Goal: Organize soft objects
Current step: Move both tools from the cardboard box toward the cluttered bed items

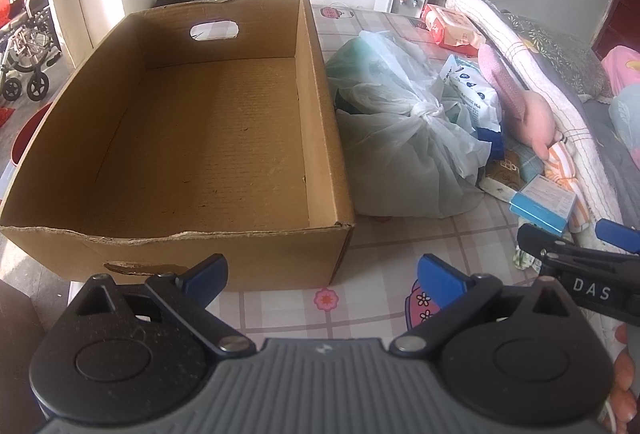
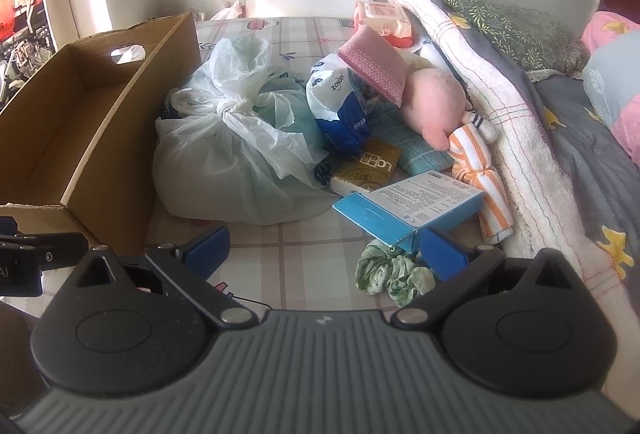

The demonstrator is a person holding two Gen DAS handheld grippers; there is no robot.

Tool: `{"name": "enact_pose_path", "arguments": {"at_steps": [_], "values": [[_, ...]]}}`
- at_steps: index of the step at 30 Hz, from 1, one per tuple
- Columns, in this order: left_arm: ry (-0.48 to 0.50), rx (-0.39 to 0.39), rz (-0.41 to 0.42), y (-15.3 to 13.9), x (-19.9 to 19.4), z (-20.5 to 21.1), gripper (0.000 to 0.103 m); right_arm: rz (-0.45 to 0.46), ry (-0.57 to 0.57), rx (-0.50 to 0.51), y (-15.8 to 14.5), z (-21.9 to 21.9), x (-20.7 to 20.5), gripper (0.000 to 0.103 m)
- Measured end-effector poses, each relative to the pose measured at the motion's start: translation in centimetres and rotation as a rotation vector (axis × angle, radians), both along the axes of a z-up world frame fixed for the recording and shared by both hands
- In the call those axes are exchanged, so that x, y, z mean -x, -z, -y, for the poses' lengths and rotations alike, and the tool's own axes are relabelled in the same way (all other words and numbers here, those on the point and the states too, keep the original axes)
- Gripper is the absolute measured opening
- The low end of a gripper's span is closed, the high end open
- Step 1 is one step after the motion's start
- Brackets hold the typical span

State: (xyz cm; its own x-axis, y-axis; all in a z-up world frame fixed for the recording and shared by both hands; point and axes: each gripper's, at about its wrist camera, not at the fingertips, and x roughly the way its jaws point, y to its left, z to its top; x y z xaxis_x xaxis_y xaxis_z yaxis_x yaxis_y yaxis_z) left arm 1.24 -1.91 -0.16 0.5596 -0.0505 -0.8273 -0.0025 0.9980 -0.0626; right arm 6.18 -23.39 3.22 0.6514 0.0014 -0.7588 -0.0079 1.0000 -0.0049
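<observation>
Pink plush (image 2: 434,102) lies right of centre in the right wrist view, against a rolled towel (image 2: 476,74), with a knotted plastic bag (image 2: 236,154) to its left. A green scrunchie (image 2: 390,274) sits low in the frame, just beside the blue box (image 2: 404,210). Cardboard box (image 1: 208,138) fills the left view, nothing inside. Left gripper (image 1: 322,278) and right gripper (image 2: 324,254) both stand spread wide, holding nothing.

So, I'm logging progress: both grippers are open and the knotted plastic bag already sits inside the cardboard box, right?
Not quite. Both the left gripper and right gripper are open, but the knotted plastic bag lies on the bed beside the cardboard box, outside it. The left wrist view shows the box empty.
</observation>
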Motion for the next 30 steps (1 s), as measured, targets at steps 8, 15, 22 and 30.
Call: {"name": "enact_pose_path", "arguments": {"at_steps": [8, 15, 22, 30], "values": [[0.027, -0.009, 0.014, -0.40, -0.45, 0.53, 0.102, 0.005, 0.013, 0.007, -0.41, 0.18, -0.17, 0.102], [0.025, -0.007, 0.014, -0.49, -0.62, 0.45, 0.102, 0.013, 0.009, 0.023, -0.77, 0.02, -0.41, 0.102], [0.008, -0.002, 0.013, -0.50, -0.67, 0.13, 0.102, 0.008, -0.009, 0.011, -1.03, -0.28, -0.76, 0.102], [0.004, -0.001, 0.012, -0.52, -0.75, -0.09, 0.102, 0.006, -0.013, 0.008, -1.03, -0.38, -0.95, 0.102]]}}
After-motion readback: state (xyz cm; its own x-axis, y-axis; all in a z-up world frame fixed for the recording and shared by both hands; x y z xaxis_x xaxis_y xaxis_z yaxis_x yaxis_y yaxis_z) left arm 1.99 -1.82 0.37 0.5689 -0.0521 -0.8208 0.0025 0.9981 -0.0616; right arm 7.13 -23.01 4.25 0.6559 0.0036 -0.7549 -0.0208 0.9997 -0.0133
